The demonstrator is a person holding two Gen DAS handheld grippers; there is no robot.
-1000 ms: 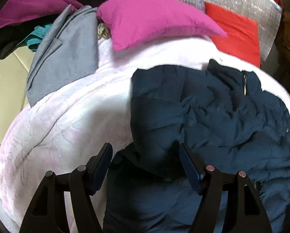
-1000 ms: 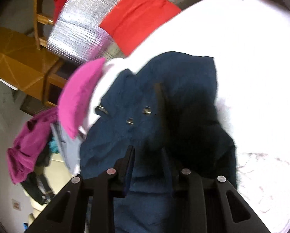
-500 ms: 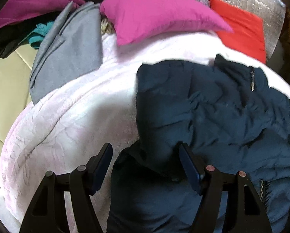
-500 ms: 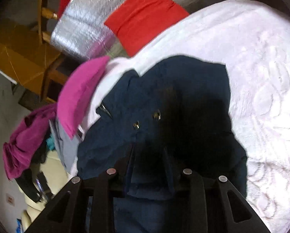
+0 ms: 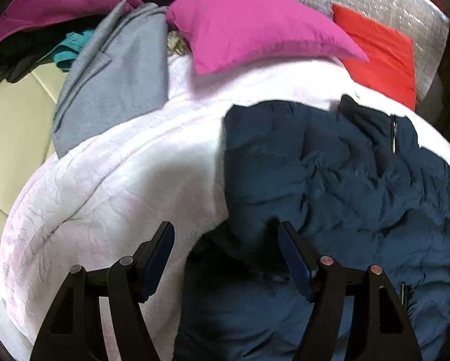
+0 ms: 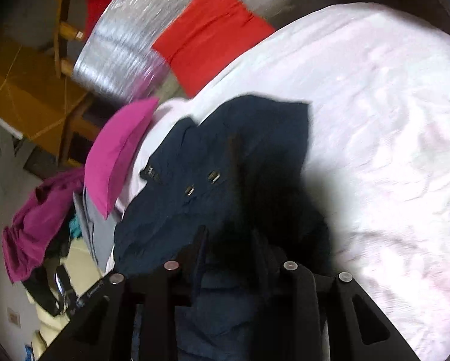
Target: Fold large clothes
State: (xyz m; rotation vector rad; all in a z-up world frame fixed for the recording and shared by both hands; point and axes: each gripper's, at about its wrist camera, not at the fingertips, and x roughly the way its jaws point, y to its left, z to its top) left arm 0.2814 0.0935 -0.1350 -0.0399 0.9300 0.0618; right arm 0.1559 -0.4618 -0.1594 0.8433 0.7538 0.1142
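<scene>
A navy jacket [image 5: 345,186] lies crumpled on a bed with a pale pink blanket [image 5: 110,186]. The left claw [image 5: 226,258] is released, its 2 fingers wide apart over the jacket's near edge and gripping nothing. The right claw [image 6: 229,252] is clenched on a fold of the jacket [image 6: 194,180], dark cloth bunched between its fingers. A magenta pillow [image 5: 255,27] and a grey garment [image 5: 116,75] rest at the bed's far end, with a red cushion [image 5: 381,54] beyond.
</scene>
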